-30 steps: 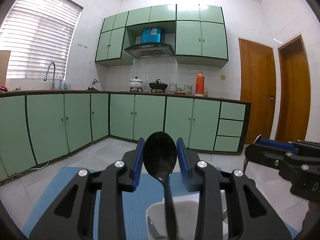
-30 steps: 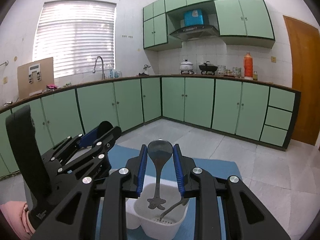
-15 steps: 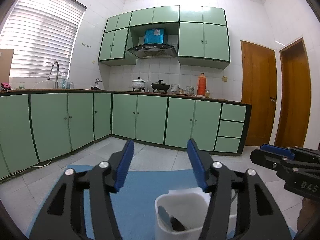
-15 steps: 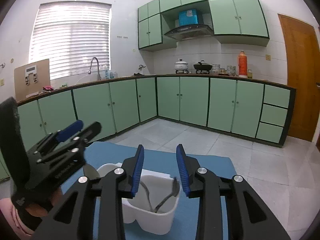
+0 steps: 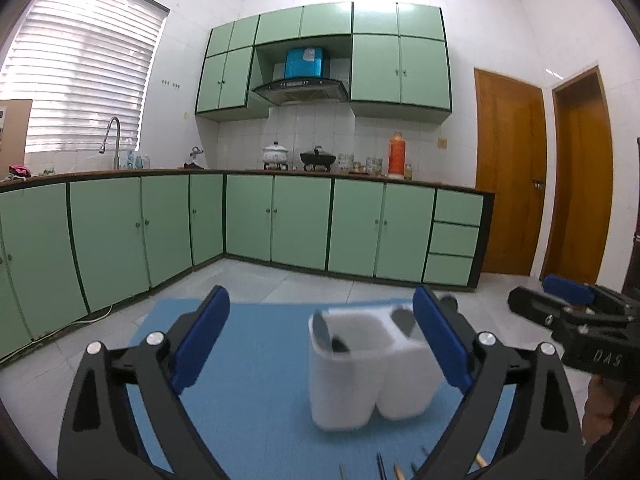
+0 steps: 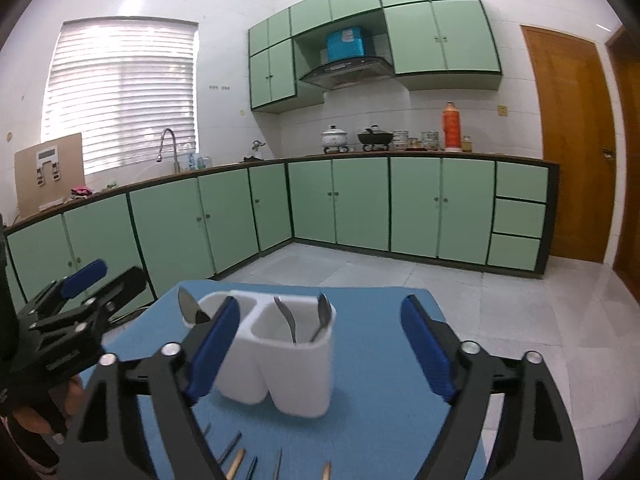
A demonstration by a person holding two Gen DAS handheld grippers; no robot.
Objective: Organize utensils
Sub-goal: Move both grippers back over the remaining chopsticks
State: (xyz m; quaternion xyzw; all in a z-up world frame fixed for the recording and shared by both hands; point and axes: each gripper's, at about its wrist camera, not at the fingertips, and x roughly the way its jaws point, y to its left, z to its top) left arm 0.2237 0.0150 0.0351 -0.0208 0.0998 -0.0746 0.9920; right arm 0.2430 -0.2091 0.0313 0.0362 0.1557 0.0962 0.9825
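A white two-compartment utensil holder (image 6: pixel 280 360) stands on the blue mat (image 6: pixel 380 400). Two metal spoons (image 6: pixel 320 316) stand in its right compartment and spoons (image 6: pixel 190 308) in its left one. The holder also shows in the left wrist view (image 5: pixel 368 364), blurred. My left gripper (image 5: pixel 320 344) is open and empty, pulled back from the holder. My right gripper (image 6: pixel 320 344) is open and empty, also back from the holder. Tips of several more utensils (image 6: pixel 240 456) lie on the mat at the near edge, under the grippers.
The mat (image 5: pixel 260 360) covers a table top that ends toward the tiled kitchen floor (image 6: pixel 400 272). Green cabinets (image 6: pixel 360 208) run along the far walls. Each gripper shows in the other's view: the right one (image 5: pixel 576 316) and the left one (image 6: pixel 76 304).
Both grippers let go of their spoons, dropping them into the holder, opened wide, and drew back and up from it.
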